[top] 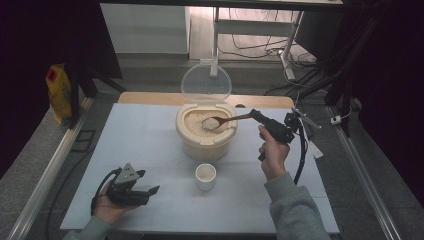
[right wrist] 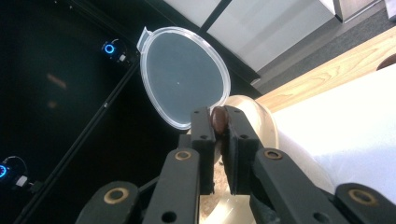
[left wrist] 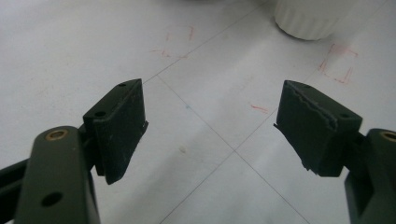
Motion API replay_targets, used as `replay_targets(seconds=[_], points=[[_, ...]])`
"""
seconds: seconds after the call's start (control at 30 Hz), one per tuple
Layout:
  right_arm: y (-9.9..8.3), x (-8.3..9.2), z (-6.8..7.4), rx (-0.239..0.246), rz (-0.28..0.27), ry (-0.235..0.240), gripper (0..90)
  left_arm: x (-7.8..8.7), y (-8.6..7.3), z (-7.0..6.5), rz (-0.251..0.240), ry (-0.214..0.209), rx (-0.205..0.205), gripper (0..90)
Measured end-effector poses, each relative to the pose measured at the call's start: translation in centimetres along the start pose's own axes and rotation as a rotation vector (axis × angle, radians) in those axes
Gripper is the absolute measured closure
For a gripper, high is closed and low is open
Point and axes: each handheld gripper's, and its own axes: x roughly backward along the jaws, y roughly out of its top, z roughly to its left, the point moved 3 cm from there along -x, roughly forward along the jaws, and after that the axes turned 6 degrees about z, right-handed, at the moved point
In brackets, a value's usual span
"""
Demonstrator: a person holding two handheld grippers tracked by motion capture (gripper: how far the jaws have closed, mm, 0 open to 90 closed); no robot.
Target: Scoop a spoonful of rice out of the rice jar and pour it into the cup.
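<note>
A person's two forearms in grey sleeves come in from the near edge of a pale blue-white desk (top: 150,145). Nearest, at the person's left, the left gripper (top: 150,191) rests low over the desk, its black jaws spread wide with nothing between them; in the left gripper view they frame bare desk marked with thin pencil lines and small red corner marks, none of it readable as writing. Just beyond, near the middle of the desk, stands a small white ribbed cup (top: 205,176), upright and open at the top. To the right, the right gripper (top: 256,115) is raised above the desk and clenched on the end of a wooden spoon (top: 223,120); in the right gripper view the brown handle tip (right wrist: 218,119) sits pinched between the two closed jaws. The spoon's long axis runs nearly level from right to left, its bowl pointing left and slightly down, carrying white rice over the mouth of a cream round rice container (top: 206,137) behind the cup. The container holds rice, and its clear round lid (top: 205,83) stands hinged open and upright at the far rim. Beyond the blue-white sheet a strip of light wood edges the desk. Farther off, the room is dark, with metal frame legs, loose cables on a grey floor, and a yellow bag (top: 59,93) with a red label, too small to read, at the far left.
</note>
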Motion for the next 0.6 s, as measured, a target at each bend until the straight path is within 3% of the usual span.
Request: replay_targets(seconds=[0.6], points=[[0.18, 0.69, 0.08, -0.009, 0.003, 0.016, 83.2, -0.05, 0.03, -0.01, 0.002, 0.001, -0.001, 23.5]])
